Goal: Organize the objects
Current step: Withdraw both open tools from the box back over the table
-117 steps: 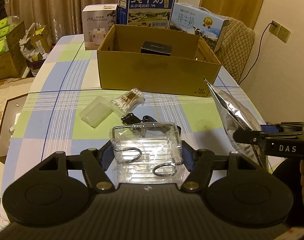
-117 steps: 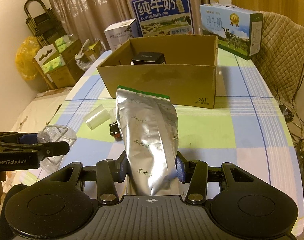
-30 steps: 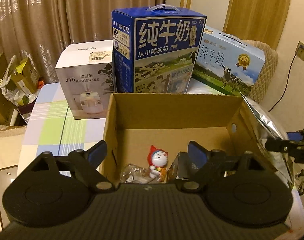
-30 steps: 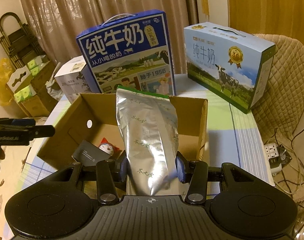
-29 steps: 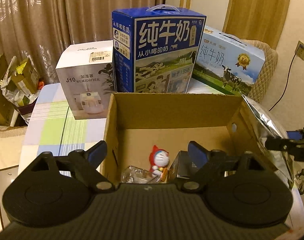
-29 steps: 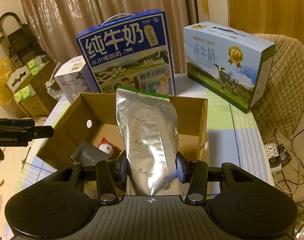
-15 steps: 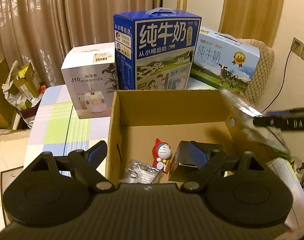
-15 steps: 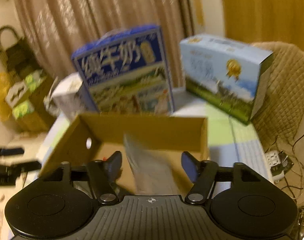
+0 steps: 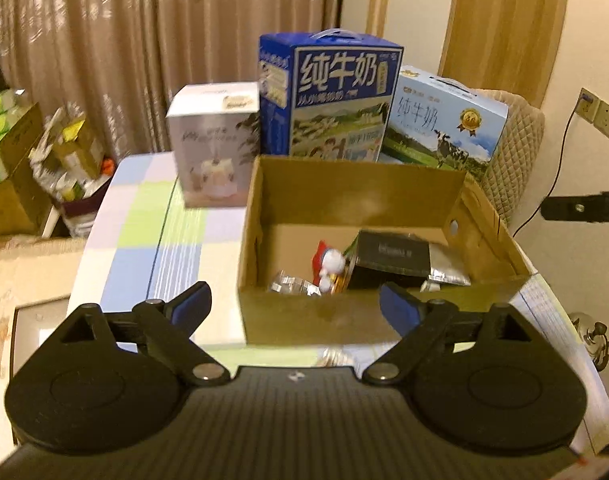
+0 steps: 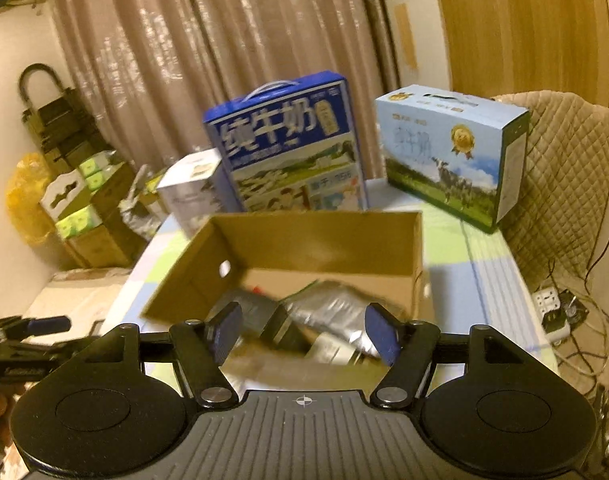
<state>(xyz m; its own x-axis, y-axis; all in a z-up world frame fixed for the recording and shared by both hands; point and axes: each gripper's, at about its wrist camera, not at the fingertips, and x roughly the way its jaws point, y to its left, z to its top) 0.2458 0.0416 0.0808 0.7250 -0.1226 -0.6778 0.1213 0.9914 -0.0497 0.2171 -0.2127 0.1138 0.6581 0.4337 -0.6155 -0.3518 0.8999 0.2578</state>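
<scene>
Cardboard box (image 9: 368, 322) is sitting at twelve o'clock on the checked tablecloth (image 9: 152, 240), holding the silver pouch (image 10: 336, 314), black case (image 9: 392, 258) and toy figure (image 9: 330, 264). You are hovering both tools empty: the left gripper (image 9: 294, 306) is opening wider, the right gripper (image 10: 302, 334) is spread. The drop looks finished; next, you are probably looking for leftovers. Blur is hiding the box's smaller contents.
</scene>
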